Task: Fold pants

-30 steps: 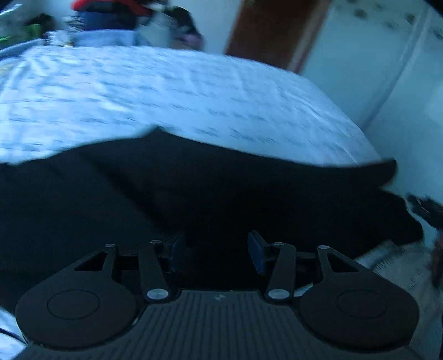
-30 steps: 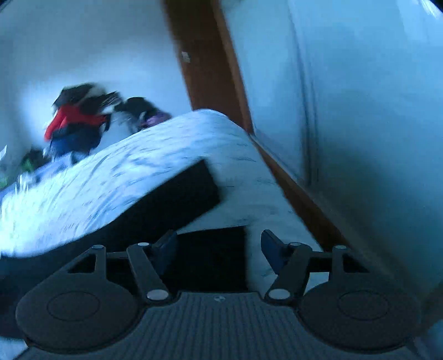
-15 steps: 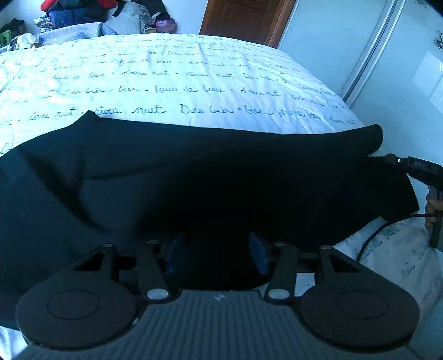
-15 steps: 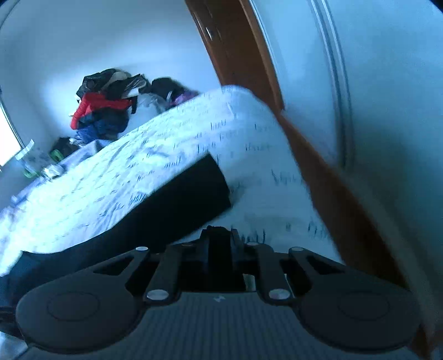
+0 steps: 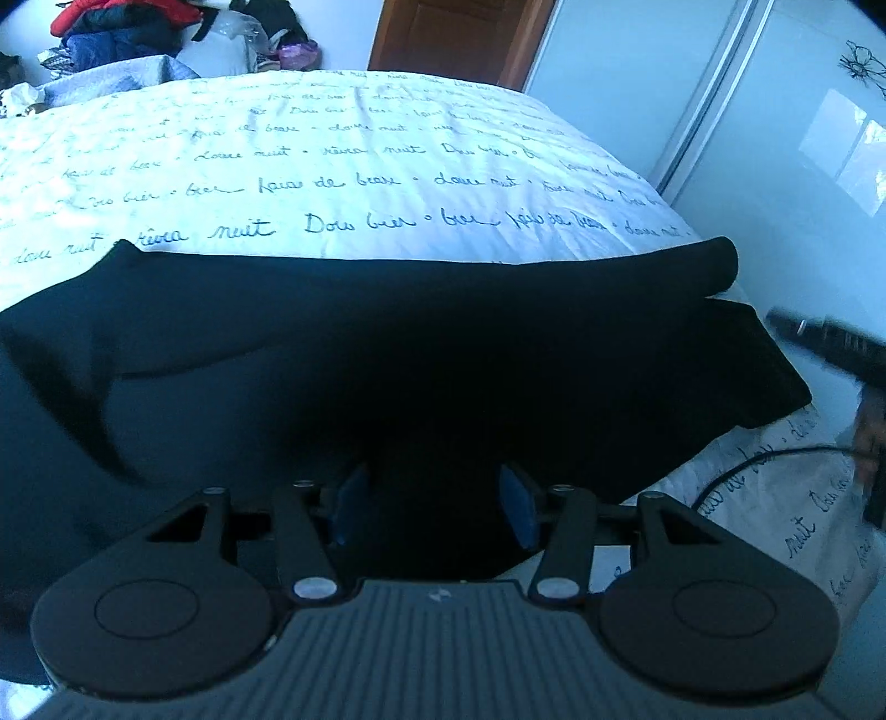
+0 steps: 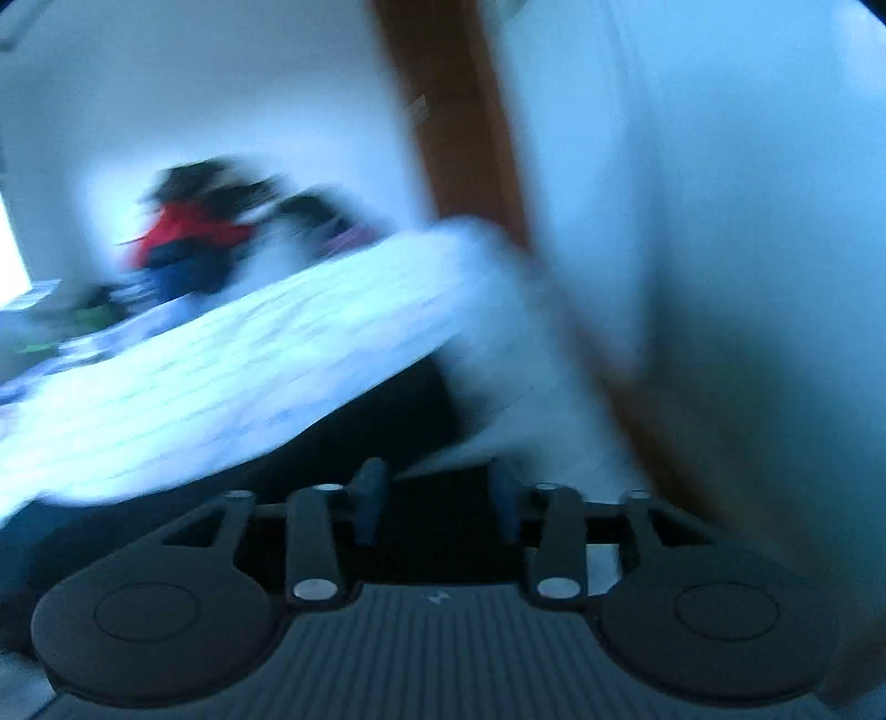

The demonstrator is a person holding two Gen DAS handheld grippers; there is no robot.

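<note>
Black pants (image 5: 387,332) lie spread across the near part of the bed, their far edge rolled over in a long fold. My left gripper (image 5: 434,498) hangs over the near cloth, open, with dark fabric below the gap and its blue pads (image 5: 518,504) pressing nothing. At the right end of the pants, the right gripper (image 5: 819,338) shows as a blurred dark shape. The right wrist view is smeared by motion. There the right gripper (image 6: 437,498) is opening, its jaws apart over the black pants (image 6: 387,421), and no cloth is pinched.
A white bedcover (image 5: 332,138) printed with script covers the bed. A pile of clothes (image 5: 127,27) sits beyond its far edge, beside a brown door (image 5: 454,39). Pale wardrobe doors (image 5: 692,111) run close along the right. A black cable (image 5: 747,471) and a hand (image 5: 869,437) are at the right.
The right gripper's jaws went from apart to shut to apart again, and its view swung and blurred. The left gripper shifted slightly over the pants, which now lie flatter.
</note>
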